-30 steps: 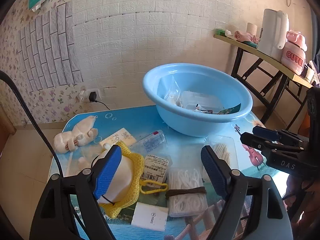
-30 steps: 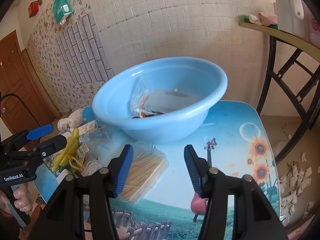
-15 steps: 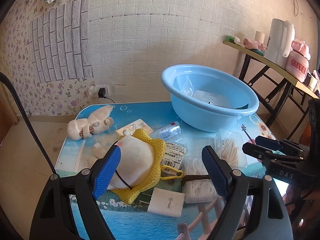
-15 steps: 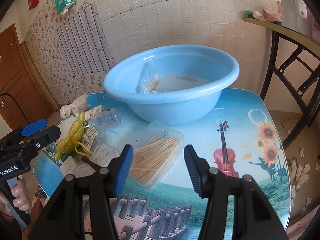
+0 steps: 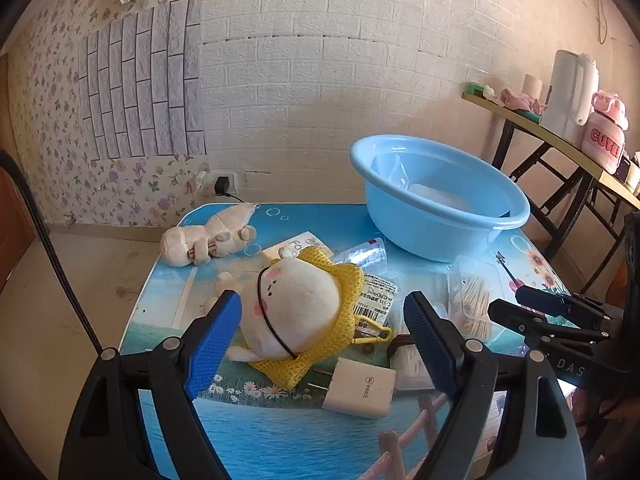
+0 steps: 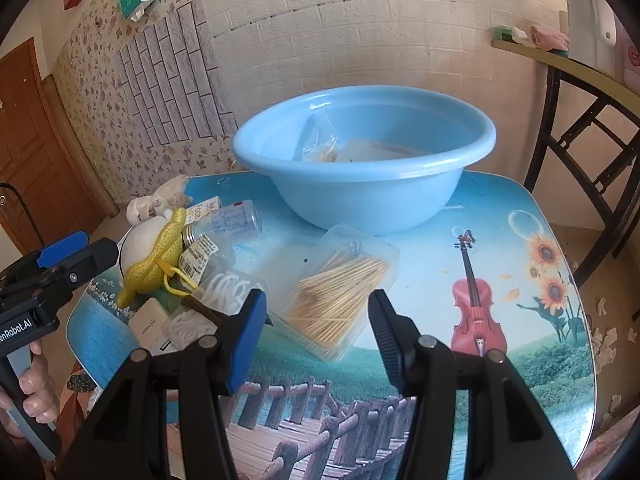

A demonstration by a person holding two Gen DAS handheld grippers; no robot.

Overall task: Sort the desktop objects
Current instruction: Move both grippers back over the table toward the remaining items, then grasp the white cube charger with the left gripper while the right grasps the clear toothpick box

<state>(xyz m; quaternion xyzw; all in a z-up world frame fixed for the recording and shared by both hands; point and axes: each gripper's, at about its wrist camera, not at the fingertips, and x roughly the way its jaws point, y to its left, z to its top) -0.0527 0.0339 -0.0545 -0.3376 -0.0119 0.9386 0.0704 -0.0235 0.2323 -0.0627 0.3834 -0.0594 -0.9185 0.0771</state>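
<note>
My left gripper (image 5: 323, 334) hangs open over the near edge of the picture-printed table (image 5: 280, 440). Past its fingers, untouched, lies a white plush in a yellow net (image 5: 296, 308). Near it are a white charger block (image 5: 360, 386), a clear bottle (image 5: 362, 256) and a box of white floss picks (image 5: 412, 360). My right gripper (image 6: 316, 330) is also open with nothing in it. A clear toothpick box (image 6: 340, 288) lies on the table just beyond its fingers. The blue basin (image 6: 360, 204) at the back holds a bag and some packets.
A small beige plush toy (image 5: 208, 238) lies at the table's far left. A folding side table (image 5: 560, 140) with a white kettle and a pink bottle stands to the right. A hand (image 6: 36, 392) holds the left gripper's handle. The violin-printed right part of the table (image 6: 520, 220) is bare.
Both grippers have drawn back from the basin, so more of the near table shows. The netted plush now lies wholly beyond the left fingers. Nothing was taken hold of.
</note>
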